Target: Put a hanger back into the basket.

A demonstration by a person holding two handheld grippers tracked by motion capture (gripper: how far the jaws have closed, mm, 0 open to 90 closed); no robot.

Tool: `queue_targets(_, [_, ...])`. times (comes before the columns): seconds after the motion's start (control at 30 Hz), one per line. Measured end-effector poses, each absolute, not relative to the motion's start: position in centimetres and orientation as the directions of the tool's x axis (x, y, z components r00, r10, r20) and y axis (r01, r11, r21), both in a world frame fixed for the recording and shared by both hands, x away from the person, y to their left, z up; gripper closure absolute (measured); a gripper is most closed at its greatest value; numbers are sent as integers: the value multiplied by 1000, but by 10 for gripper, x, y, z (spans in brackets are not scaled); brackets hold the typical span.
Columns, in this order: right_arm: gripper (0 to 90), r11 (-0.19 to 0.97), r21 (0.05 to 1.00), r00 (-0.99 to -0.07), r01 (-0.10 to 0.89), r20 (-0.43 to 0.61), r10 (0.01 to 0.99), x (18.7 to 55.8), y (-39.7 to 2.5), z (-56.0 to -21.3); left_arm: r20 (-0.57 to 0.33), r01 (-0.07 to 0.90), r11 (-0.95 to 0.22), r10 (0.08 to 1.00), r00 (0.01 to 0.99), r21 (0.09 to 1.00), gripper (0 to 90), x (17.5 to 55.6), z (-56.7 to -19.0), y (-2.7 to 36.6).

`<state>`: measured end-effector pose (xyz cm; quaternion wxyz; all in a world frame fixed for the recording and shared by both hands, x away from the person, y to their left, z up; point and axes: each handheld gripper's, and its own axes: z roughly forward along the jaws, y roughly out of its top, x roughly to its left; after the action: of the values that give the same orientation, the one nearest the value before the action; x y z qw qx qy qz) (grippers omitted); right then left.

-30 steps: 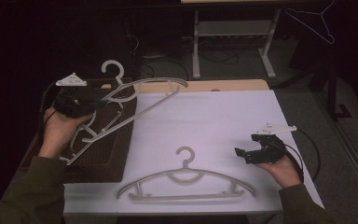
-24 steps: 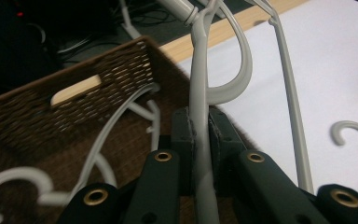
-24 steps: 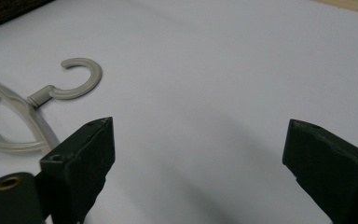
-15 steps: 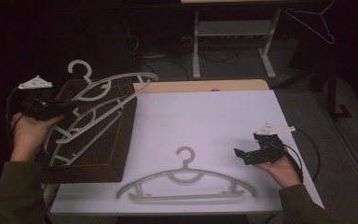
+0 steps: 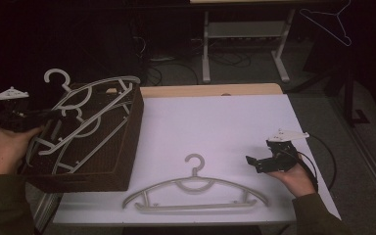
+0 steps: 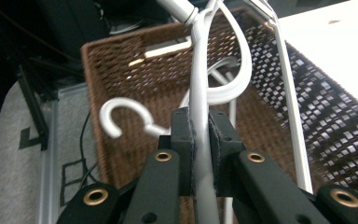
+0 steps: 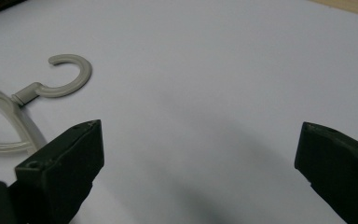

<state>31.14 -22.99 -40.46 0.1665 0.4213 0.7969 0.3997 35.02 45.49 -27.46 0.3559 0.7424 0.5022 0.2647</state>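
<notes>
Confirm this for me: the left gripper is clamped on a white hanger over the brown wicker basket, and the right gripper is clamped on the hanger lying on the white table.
Not quite. The left gripper is clamped on a white hanger over the brown wicker basket, but the right gripper holds nothing. The right gripper view shows its jaws wide apart over the white table, with the lying hanger off to one side, untouched.

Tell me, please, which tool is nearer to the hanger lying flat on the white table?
Right. The right tool sits open just beside the hanger, while the left tool is over the brown basket, gripping another hanger.
</notes>
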Motion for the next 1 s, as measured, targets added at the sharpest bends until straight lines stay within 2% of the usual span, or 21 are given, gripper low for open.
queue_targets(0.3, [11,328,776,-588,539,67,806,312,-230,-405,52,595,-248,944,327,764,823,353,-291,462])
queue_targets(0.63, [11,329,776,-588,538,66,806,312,-230,-405,92,639,-302,936,341,707,823,368,-315,443])
queue_targets(1.0, [11,329,776,-588,538,66,806,312,-230,-405,54,705,-282,943,327,651,817,371,-335,446])
